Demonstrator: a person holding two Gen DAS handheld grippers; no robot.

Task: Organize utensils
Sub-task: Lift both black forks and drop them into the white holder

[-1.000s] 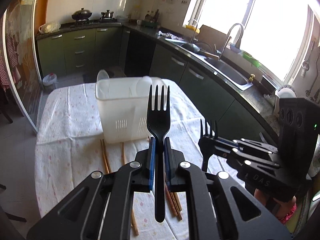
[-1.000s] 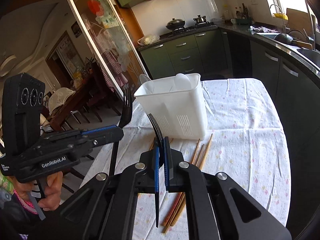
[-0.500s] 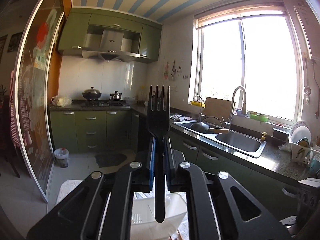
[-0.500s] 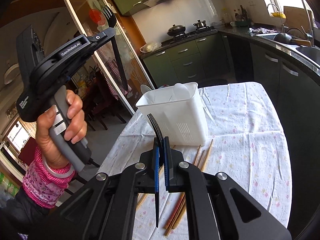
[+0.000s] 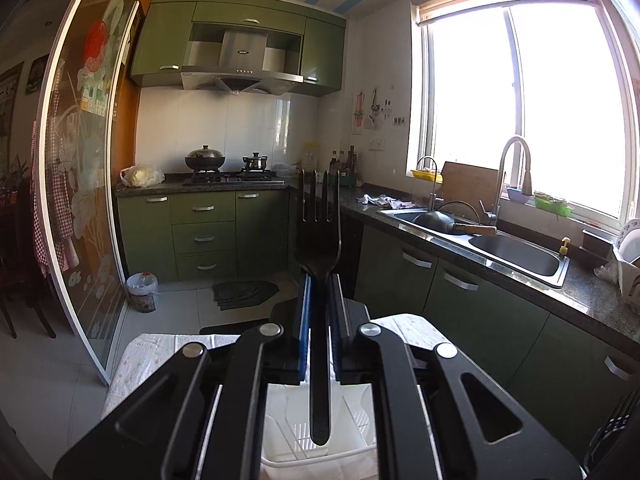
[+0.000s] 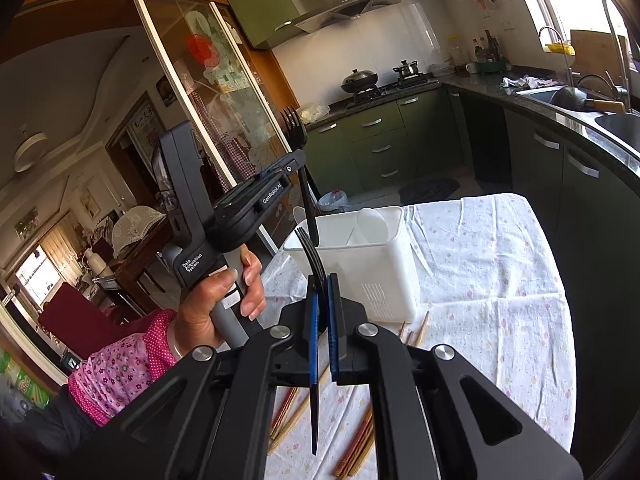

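Note:
My left gripper [image 5: 319, 280] is shut on a black fork [image 5: 320, 240] held upright, tines up. The right wrist view shows that left gripper [image 6: 294, 166] and its fork [image 6: 298, 136] with the handle end hanging at the open top of the white utensil holder [image 6: 360, 264]. The holder [image 5: 296, 456] also lies just below the handle in the left wrist view. My right gripper [image 6: 322, 280] is shut on a second black fork [image 6: 310, 244], seen edge-on, nearer than the holder. Several wooden chopsticks [image 6: 416, 330] lie on the cloth in front of the holder.
The round table [image 6: 492, 280] has a flowered white cloth. A white spoon [image 6: 372, 220] stands in the holder. A person's hand [image 6: 216, 308] with a pink sleeve grips the left tool. Green cabinets, a sink [image 5: 512, 252] and a glass sliding door [image 6: 224, 100] surround the table.
My left gripper swung up from the table, went high, then came down over the holder with its fork handle-down. My right gripper rose slightly with its fork.

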